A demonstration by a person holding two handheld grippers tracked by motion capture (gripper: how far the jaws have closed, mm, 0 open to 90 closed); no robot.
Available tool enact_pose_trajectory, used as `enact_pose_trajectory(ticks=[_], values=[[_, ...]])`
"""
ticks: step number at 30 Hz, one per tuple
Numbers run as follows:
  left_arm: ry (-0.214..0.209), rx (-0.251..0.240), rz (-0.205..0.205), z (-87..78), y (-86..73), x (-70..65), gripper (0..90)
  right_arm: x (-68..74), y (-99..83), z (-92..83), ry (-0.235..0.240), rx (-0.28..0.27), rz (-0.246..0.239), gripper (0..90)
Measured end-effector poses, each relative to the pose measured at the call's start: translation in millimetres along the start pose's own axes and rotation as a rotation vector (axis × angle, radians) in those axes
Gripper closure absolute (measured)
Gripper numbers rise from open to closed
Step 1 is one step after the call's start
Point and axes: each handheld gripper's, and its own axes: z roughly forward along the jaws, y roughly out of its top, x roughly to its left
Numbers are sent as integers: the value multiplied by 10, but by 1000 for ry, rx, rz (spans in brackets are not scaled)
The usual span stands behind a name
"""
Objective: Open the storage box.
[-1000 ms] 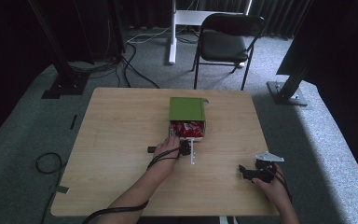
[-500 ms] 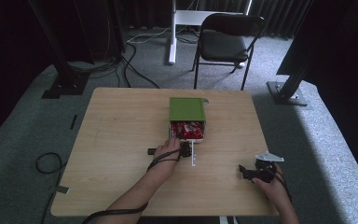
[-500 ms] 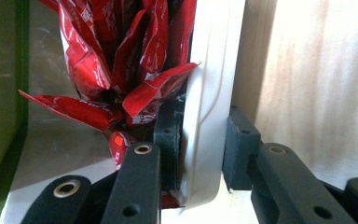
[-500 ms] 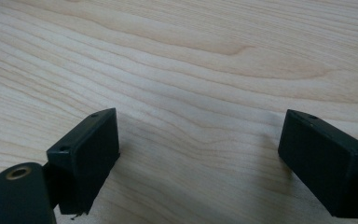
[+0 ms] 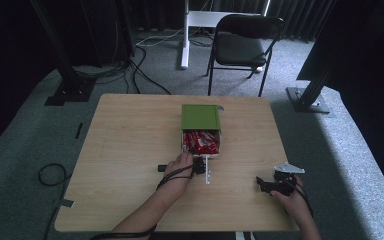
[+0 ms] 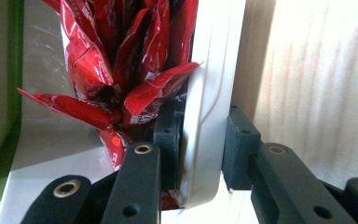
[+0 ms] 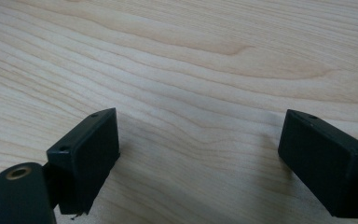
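High view had the left gripper (image 5: 200,165) at the near end of the white drawer (image 5: 208,171), which stuck out from under the green box (image 5: 200,117) mid-table; compared with a second earlier the hand sat slightly nearer the person, so the drawer was likely being drawn out. Right gripper (image 5: 266,185) rested apart on the table (image 5: 130,140). Left gripper view showed the jaws clamped on the drawer's white front wall (image 6: 205,116), red packets (image 6: 121,70) just inside. Right gripper view showed jaws spread wide over bare wood.
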Motion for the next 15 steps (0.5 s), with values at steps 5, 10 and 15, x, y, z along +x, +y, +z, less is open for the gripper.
enact_pose_trajectory(ticks=[5,10,15], values=[[-2,0,1,-66,-7,-37,721,0,0,0,0,0,0,118],[-12,3,8,-139,3,-76,722,0,0,0,0,0,0,117],[-17,5,10,-191,4,-118,723,0,0,0,0,0,0,118]])
